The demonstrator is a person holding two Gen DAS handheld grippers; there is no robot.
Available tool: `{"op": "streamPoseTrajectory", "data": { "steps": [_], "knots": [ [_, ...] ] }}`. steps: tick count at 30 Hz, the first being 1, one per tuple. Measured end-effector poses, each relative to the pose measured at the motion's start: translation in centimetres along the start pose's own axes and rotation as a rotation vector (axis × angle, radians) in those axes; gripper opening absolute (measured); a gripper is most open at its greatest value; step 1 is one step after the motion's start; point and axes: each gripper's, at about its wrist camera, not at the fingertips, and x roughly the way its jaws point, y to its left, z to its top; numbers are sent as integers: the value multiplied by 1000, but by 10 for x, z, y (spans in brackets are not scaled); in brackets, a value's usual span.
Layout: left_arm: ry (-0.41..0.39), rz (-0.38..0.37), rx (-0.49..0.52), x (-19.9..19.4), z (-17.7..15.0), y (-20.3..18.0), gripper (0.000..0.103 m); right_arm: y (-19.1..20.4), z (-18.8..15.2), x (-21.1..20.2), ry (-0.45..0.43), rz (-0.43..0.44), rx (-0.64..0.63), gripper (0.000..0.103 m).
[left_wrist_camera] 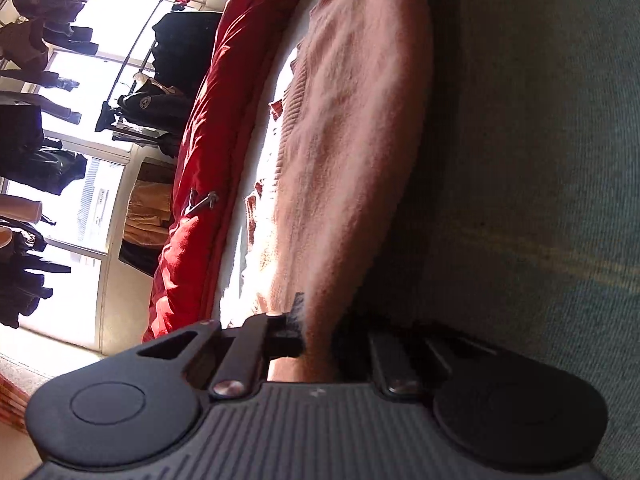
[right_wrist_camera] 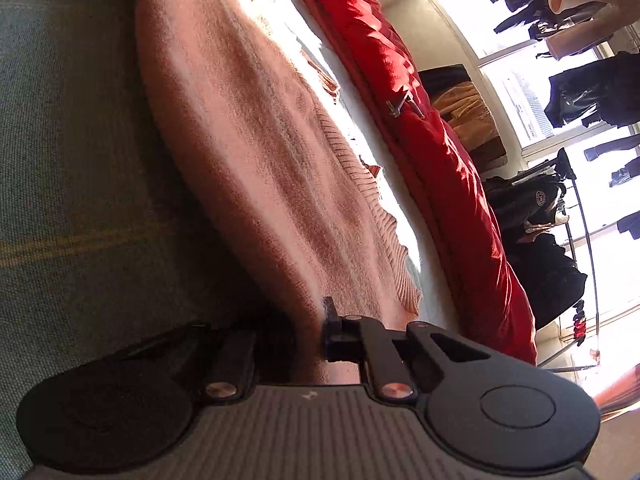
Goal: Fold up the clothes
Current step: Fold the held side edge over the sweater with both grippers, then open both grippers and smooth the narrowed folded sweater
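Pink knit sweater (left_wrist_camera: 352, 152) lies on the grey-green bed (left_wrist_camera: 540, 160), left claw (left_wrist_camera: 320, 340) clamped on its near edge; right view, right claw (right_wrist_camera: 308, 340) pinches the same sweater (right_wrist_camera: 256, 152), red jacket (right_wrist_camera: 432, 128) beyond

We're in a home room, prob. a bedroom w/ sunlit balcony: red duvet (right_wrist_camera: 436, 152) on a grey-green fabric surface (left_wrist_camera: 540, 160), dark jackets (left_wrist_camera: 36, 160) hanging on rails by big windows (right_wrist_camera: 516, 92), folded clothes pile (left_wrist_camera: 148, 204) beneath.
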Motion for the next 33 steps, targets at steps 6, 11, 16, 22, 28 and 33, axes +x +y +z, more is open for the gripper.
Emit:
{"op": "streamPoseTrajectory", "data": {
  "steps": [6,11,16,22,28,33],
  "knots": [
    [-24,17,-30,-33,1,22,8,-29,10,-33,-15,46,80,11],
    [-39,-29,4,-89,-9,8,8,-24,7,-79,-5,123,101,11],
    [-61,-72,46,-157,-24,-22,8,-5,-5,-148,11,211,123,11],
    [-81,-115,15,-223,-39,-40,1,25,-22,-211,30,270,154,0],
    [-47,-89,56,-216,-43,-55,14,52,-33,-224,50,233,135,6],
    [-29,-75,92,-204,-43,-67,49,62,-33,-216,33,206,99,32]
  ]
}}
